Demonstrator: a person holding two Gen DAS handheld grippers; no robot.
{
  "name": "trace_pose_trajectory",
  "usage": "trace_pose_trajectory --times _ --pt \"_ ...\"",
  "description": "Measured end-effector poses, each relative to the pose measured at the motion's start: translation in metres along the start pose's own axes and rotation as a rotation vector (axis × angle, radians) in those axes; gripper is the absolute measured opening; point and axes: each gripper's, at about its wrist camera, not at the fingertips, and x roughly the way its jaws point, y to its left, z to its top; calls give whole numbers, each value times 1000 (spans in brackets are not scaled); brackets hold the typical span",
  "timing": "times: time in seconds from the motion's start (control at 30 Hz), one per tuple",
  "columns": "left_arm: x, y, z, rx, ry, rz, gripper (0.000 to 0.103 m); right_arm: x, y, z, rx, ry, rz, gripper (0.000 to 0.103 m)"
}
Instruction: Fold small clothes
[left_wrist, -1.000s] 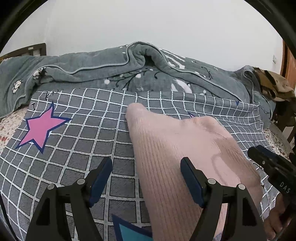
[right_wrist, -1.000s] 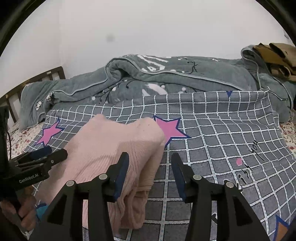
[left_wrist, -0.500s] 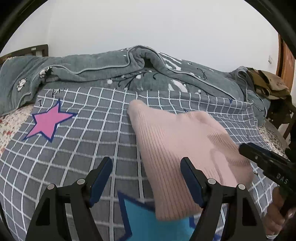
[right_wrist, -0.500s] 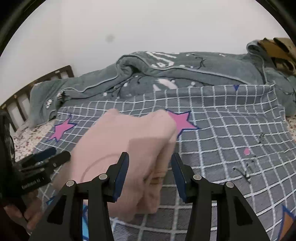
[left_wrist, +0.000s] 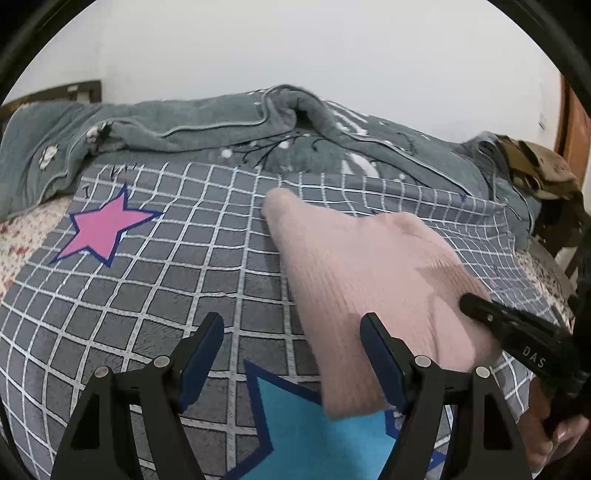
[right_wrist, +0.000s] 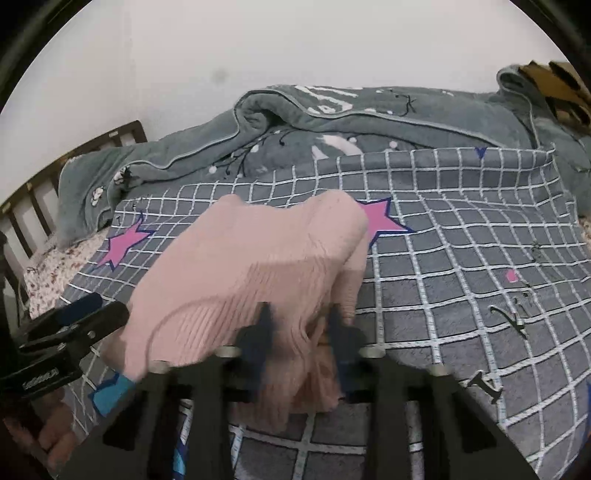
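Note:
A folded pink ribbed knit garment (left_wrist: 354, 284) lies on a grey checked blanket with stars (left_wrist: 155, 280). My left gripper (left_wrist: 291, 354) is open and empty, its right finger at the garment's near left edge. My right gripper (right_wrist: 299, 332) is blurred with motion; its jaws stand a little apart around the garment's (right_wrist: 251, 269) near right edge. I cannot tell whether they grip it. The right gripper also shows in the left wrist view (left_wrist: 517, 339), and the left gripper in the right wrist view (right_wrist: 70, 325).
A rumpled grey-green quilt (left_wrist: 229, 129) is heaped along the back of the bed against a white wall. A brown garment (left_wrist: 535, 170) lies at the far right. A wooden headboard (right_wrist: 74, 162) stands at the left.
Both grippers have pulled back toward me. The right gripper's jaws have come closer together at the garment's near edge, and the garment's near edge has shifted and blurred.

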Motion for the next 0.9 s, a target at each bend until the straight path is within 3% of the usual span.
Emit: trace_pose_trajectory --times 0.1,0.2,0.4,0.57,0.9 --pt "2 7 1 -32 10 -18 75 -5 2 3 -32 -35 -3 5" --pt "1 9 0 -32 2 -12 75 -23 -10 10 15 -112 39 5" --pt "7 6 -1 -23 20 -4 75 2 -9 4 17 7 27 8" --pt "8 5 -1 -21 18 -2 75 4 -5 1 -29 4 -5 10" --pt "11 4 0 -36 18 -7 75 -1 -16 1 22 -4 23 26"
